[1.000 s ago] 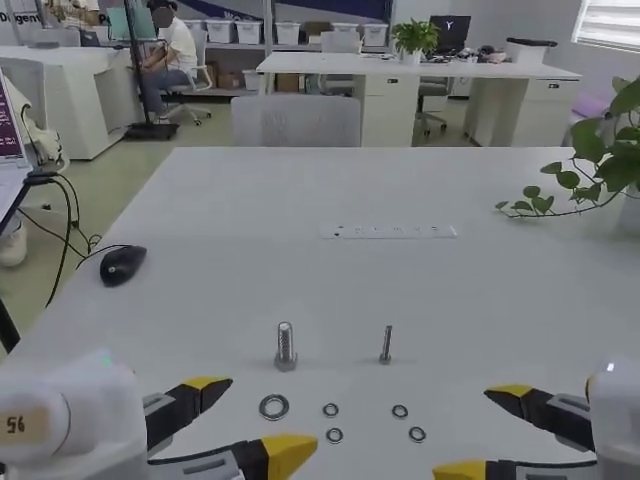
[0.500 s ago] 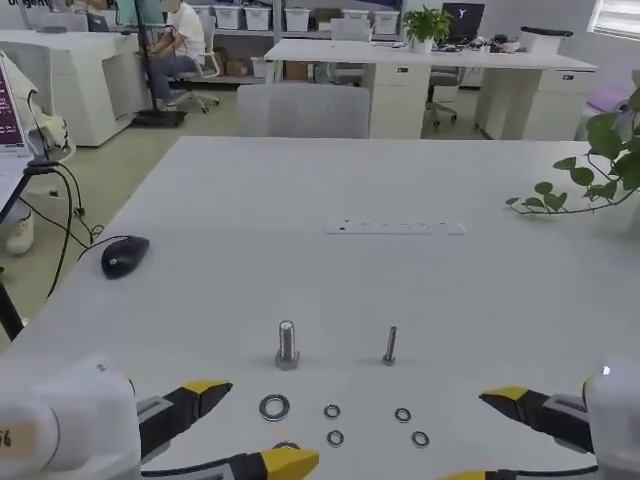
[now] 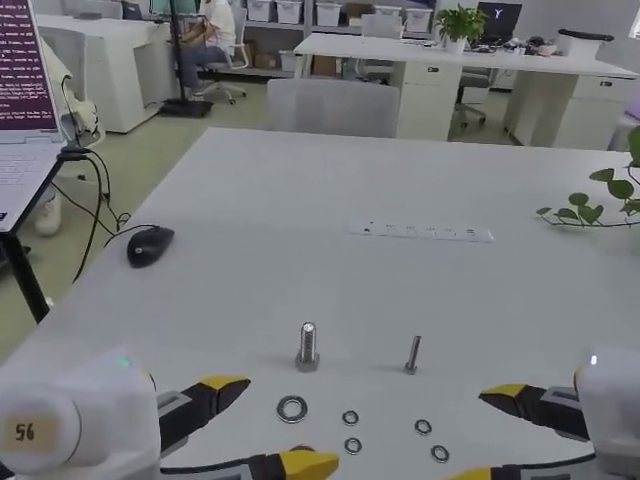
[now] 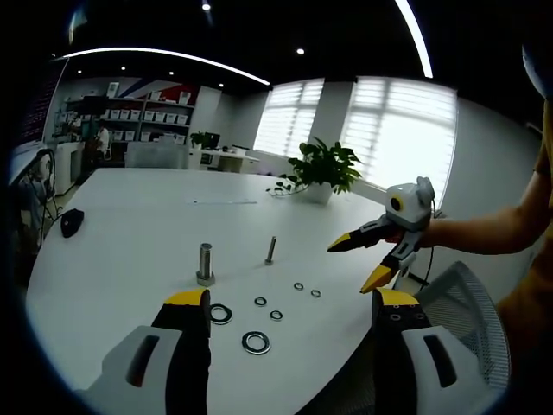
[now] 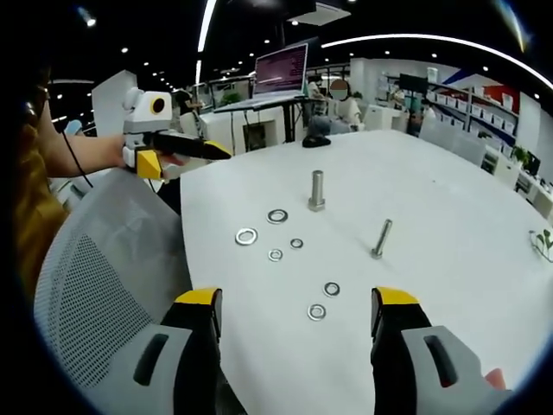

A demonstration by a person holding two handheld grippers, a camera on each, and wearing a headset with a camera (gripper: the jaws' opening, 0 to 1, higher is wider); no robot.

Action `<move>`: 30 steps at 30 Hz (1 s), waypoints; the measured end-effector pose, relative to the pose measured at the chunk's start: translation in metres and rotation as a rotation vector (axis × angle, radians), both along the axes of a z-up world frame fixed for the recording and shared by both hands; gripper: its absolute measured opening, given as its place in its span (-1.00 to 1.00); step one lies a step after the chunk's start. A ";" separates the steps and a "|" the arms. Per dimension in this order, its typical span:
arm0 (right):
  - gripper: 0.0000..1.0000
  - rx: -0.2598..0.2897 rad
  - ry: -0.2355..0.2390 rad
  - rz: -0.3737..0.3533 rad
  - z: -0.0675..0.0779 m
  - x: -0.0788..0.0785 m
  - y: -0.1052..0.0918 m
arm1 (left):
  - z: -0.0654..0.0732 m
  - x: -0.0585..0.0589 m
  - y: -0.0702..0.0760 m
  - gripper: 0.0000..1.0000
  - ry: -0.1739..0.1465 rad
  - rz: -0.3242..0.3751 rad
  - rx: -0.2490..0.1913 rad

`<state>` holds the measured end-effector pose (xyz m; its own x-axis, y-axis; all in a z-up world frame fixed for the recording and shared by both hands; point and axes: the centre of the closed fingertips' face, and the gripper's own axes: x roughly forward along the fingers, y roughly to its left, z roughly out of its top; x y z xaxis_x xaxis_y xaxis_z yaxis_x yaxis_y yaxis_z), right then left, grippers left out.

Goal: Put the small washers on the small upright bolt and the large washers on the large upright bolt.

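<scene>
On the white table (image 3: 300, 200) a large upright bolt (image 3: 307, 346) stands left of a thin small upright bolt (image 3: 413, 355). In front of them lie a large washer (image 3: 292, 408) and several small washers (image 3: 350, 417). The left gripper view shows two large washers (image 4: 220, 313), the second nearer the table edge (image 4: 256, 342). My left gripper (image 3: 293, 421) hovers open at the near left, its jaws around the large washers' area. To the near right my right gripper (image 3: 466, 436) is open beside the small washers (image 5: 331, 289). Neither holds anything.
A black mouse (image 3: 150, 245) lies at the left, a white power strip (image 3: 420, 232) mid-table, plant leaves (image 3: 600, 205) at the right edge. A laptop (image 3: 20, 100) stands on a side stand at the far left. A grey chair (image 3: 333, 107) stands behind the table.
The head camera has shifted, so the whole scene sits further right and lower. Bolts and washers have not moved. Both grippers stay open in about the same places.
</scene>
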<state>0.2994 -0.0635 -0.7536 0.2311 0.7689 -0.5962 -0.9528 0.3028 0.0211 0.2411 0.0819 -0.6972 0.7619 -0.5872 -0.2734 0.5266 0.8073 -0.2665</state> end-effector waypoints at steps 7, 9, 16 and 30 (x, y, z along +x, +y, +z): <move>0.38 -0.081 0.010 0.074 -0.009 0.000 0.003 | 0.000 -0.001 0.001 0.52 -0.005 0.004 0.011; 0.37 -0.094 0.008 0.085 -0.010 0.001 0.004 | 0.001 0.000 0.002 0.52 -0.006 0.008 0.011; 0.35 -0.159 0.006 0.144 -0.017 0.003 0.006 | 0.002 0.000 0.003 0.53 -0.012 0.013 0.011; 0.27 -0.280 0.015 0.224 -0.030 0.005 0.003 | 0.003 0.002 0.004 0.54 -0.020 0.021 0.013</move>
